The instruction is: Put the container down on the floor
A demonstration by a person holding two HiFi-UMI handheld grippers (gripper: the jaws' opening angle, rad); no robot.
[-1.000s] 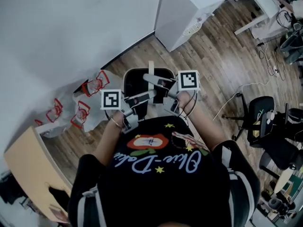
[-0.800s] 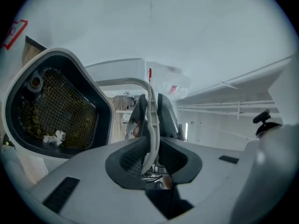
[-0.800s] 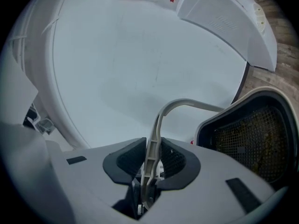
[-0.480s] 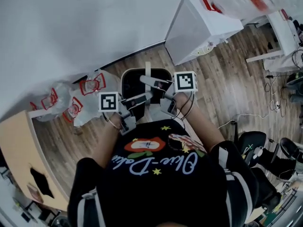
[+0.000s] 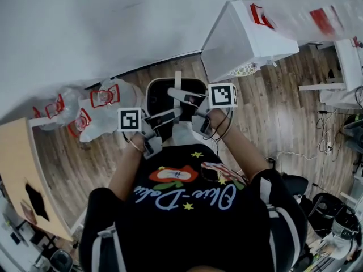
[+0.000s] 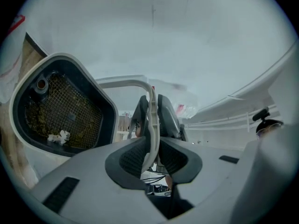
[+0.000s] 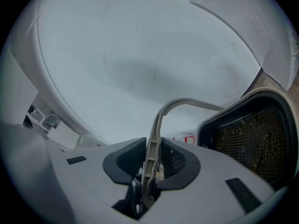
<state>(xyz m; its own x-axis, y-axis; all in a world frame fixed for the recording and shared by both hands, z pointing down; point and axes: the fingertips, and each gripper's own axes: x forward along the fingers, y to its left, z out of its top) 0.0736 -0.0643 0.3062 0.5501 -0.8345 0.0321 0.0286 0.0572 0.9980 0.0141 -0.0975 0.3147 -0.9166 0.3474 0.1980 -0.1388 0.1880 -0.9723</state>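
The container (image 5: 152,97) is a white-rimmed bin with a dark mesh basket inside. It hangs in front of the person's chest over the wooden floor (image 5: 272,112), close to the foot of a white wall (image 5: 85,27), and both claws carry it by its pale bail handle (image 5: 178,79). The left gripper (image 5: 173,115) reaches in from the person's left and the right gripper (image 5: 181,97) from the other side, so the two meet over the bin's mouth. In the left gripper view the dark ribbed pads of the left gripper (image 6: 152,155) are clamped on the thin handle (image 6: 150,101), which rises between them and bends away to the bin (image 6: 18,106) at the left. Scraps lie on its mesh (image 6: 70,111). A second pair of dark jaws grips the same strip just beyond. The right gripper view shows the same hold: the right gripper (image 7: 152,160) has its pads pressed against the handle (image 7: 161,115), and the bin (image 7: 208,120) sits at the right edge. On the floor to the person's left lie clear plastic bags (image 5: 93,109) with red print, and to the right stands a white cabinet (image 5: 244,38). A light wooden tabletop (image 5: 20,169) shows at the left edge.
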